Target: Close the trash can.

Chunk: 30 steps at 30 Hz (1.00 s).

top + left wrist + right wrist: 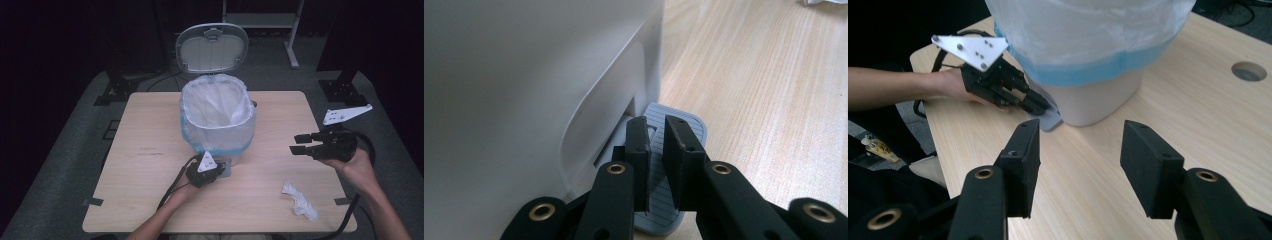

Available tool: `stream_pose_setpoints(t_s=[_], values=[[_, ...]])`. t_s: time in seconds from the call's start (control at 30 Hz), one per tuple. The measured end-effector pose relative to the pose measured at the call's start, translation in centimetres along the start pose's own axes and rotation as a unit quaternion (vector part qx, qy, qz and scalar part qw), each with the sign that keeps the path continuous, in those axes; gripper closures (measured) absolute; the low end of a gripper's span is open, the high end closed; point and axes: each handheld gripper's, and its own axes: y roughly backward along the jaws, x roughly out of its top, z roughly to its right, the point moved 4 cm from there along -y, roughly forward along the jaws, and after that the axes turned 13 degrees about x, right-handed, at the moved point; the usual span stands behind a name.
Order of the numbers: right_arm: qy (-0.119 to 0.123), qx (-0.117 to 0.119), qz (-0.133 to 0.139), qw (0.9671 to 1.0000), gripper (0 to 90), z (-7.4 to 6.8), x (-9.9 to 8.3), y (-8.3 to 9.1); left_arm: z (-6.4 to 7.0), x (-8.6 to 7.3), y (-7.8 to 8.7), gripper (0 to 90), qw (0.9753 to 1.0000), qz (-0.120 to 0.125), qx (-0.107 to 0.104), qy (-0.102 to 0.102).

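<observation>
While the left gripper presses its nearly closed fingers onto the ribbed grey pedal, the white plastic bin stands upright mid-worktop, lid raised, liner folded over its rim. Pedal juts toward the person. Right gripper hovers, fingers apart, above crumpled paper.

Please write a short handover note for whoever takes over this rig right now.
Left gripper: jaws nearly closed, pressing on the grey pedal at the foot of the white bin.
Right gripper: open, empty, held above the table to the right of the bin.
Done: the lid is up; the bin is lined with a bag.
Left: the crumpled paper lies on the table near the right hand; it probably goes into the bin.
</observation>
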Motion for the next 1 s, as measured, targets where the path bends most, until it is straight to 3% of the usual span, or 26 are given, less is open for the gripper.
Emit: stream_pose_setpoints(t_s=[0.33, 0.6, 0.77, 0.83, 1.0], values=[[-0.005, -0.006, -0.002, 1.0000, 47.9, -0.1, -2.3, -0.1, 0.0, 0.0, 0.0, 81.2, 1.0000, 0.000, 0.000, 0.000], [-0.011, -0.010, 0.013, 0.9998, 48.0, -0.1, -4.3, 0.1, 0.0, 0.0, 0.0, 81.2, 1.0000, -0.003, 0.000, -0.003], [-0.015, -0.011, 0.016, 0.9997, 48.0, -0.3, -5.3, 0.1, 0.1, 0.0, 0.0, 81.1, 1.0000, -0.001, -0.001, 0.006], [-0.014, -0.012, 0.017, 0.9997, 48.0, -0.4, -5.6, 0.2, 0.0, 0.0, 0.0, 81.0, 1.0000, 0.001, 0.002, -0.003], [-0.013, -0.013, 0.016, 0.9997, 48.0, -0.7, -6.2, 0.2, 0.0, 0.0, 0.0, 81.0, 1.0000, 0.001, 0.001, -0.003]])
